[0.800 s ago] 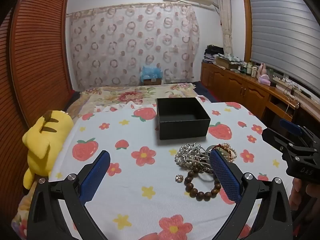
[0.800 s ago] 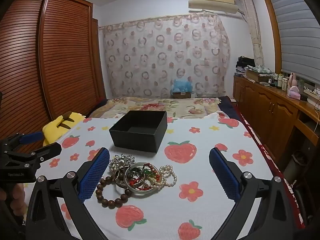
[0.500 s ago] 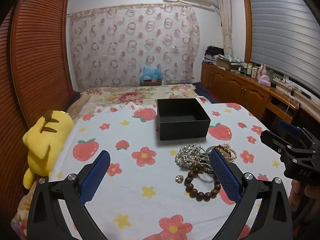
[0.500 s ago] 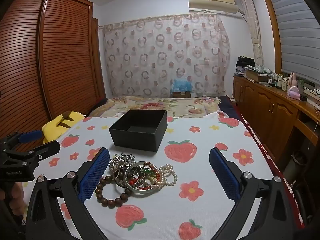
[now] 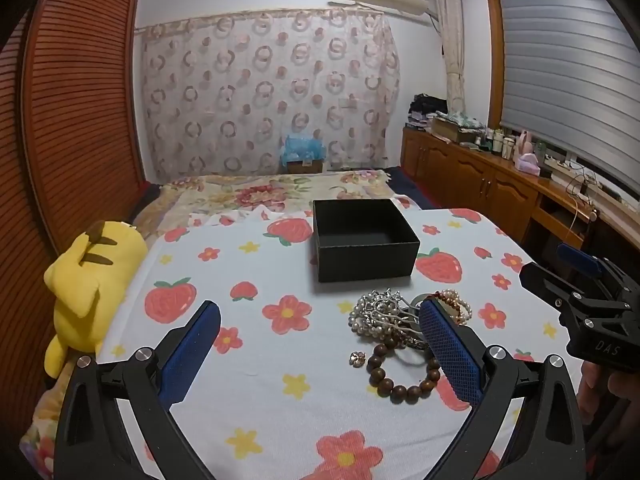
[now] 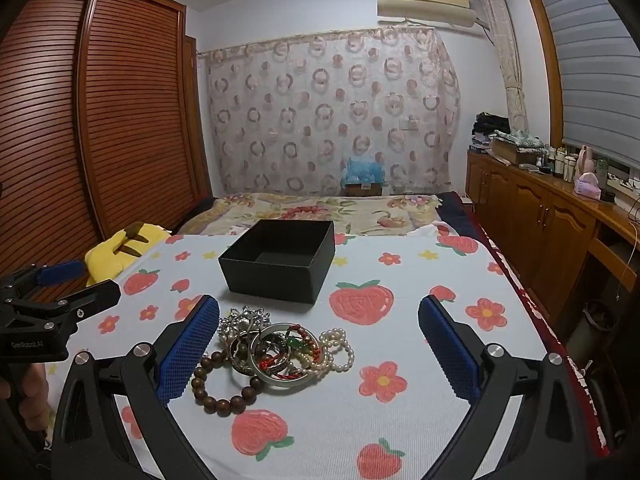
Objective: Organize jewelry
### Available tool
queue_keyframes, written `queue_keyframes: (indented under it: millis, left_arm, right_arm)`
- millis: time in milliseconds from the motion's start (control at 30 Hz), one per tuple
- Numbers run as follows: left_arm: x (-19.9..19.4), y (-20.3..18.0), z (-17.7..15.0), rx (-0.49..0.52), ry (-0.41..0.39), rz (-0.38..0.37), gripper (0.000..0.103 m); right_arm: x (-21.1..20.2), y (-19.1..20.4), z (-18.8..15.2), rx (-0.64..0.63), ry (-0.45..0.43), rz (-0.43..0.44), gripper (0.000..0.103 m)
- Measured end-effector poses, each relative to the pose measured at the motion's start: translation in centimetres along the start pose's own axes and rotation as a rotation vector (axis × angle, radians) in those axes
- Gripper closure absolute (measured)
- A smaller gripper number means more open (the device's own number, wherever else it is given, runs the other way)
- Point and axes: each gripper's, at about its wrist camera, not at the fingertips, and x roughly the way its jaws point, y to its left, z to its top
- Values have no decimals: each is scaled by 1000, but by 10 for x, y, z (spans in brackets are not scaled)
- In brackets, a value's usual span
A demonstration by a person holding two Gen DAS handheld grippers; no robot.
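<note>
Both grippers, left and right, hover with jaws wide apart and empty over the strawberry-print bed; the jewelry pile lies just ahead, the empty black box beyond it. Sorting seems unstarted; next comes picking one piece.

Slatted wooden wardrobe, ring-patterned curtain (air conditioner above), low cabinets under blinds.
</note>
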Motion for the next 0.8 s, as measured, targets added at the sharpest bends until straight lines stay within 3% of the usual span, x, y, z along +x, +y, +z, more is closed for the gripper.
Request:
queue_keyframes:
  millis: [800]
  left_arm:
    - [-1, 2, 5, -3, -4, -2, 6]
  right_arm:
    - [1, 0, 0, 1, 0, 2, 2]
